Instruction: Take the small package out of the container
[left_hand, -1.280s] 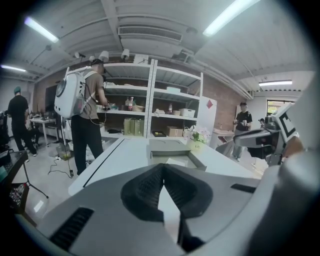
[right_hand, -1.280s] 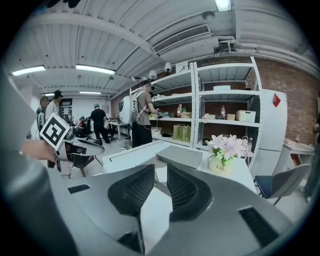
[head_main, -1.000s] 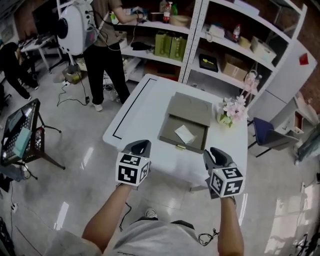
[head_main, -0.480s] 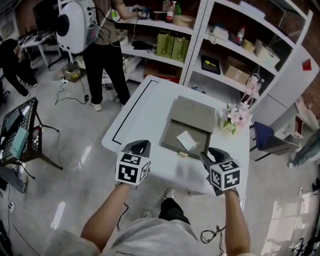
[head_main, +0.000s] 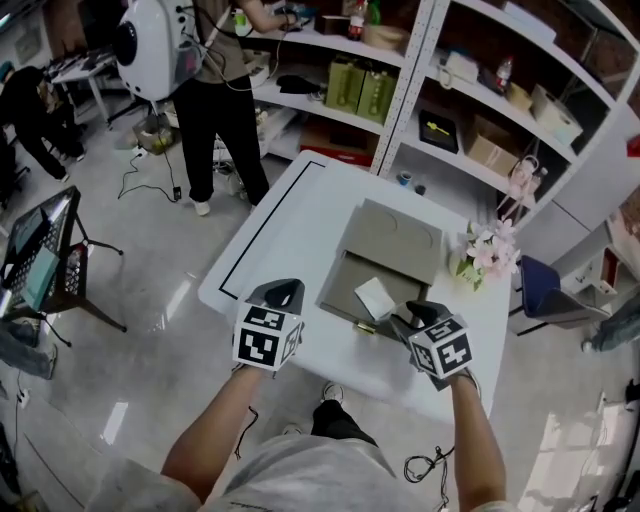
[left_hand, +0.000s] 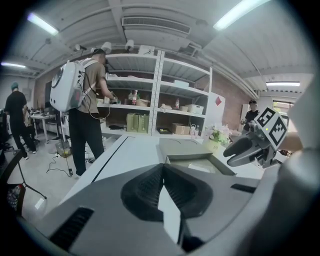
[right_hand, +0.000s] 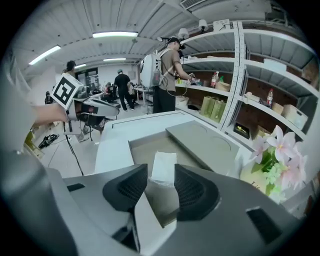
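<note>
Head view: at the far left a person (head_main: 222, 100) with a white backpack (head_main: 150, 45) stands at the shelving (head_main: 470, 100), well apart from the white table (head_main: 290, 215). A thin black line (head_main: 262, 225) runs along the table's left part.

At the table's near left edge hovers the left gripper (head_main: 280, 291), off to the left of the container (head_main: 338, 283). In the left gripper view its jaws are clenched together with nothing between them, pointing over the table toward the far shelves.

The container is a flat grey box near the middle of the table, and its lid (head_main: 395, 228) lies flat on the far side. The small package (head_main: 375, 297), white and roughly square, lies inside on the container's floor, toward its near right corner.

Just right of that, the right gripper (head_main: 407, 318) reaches over the container's near right rim, its tips close to the package. In the right gripper view its jaws are opening; the small package (right_hand: 163, 165) shows in the gap between them, lying in the container (right_hand: 142, 145) beyond the pads, which do not press on it. The right gripper is released and grasps nothing. The lid (right_hand: 200, 140) lies beyond the package to the right in that view.

Further right on the table stands a bunch of pale pink flowers (head_main: 490, 250), near the lid's right edge. A blue chair (head_main: 545, 290) sits on the floor past the table's right side
</note>
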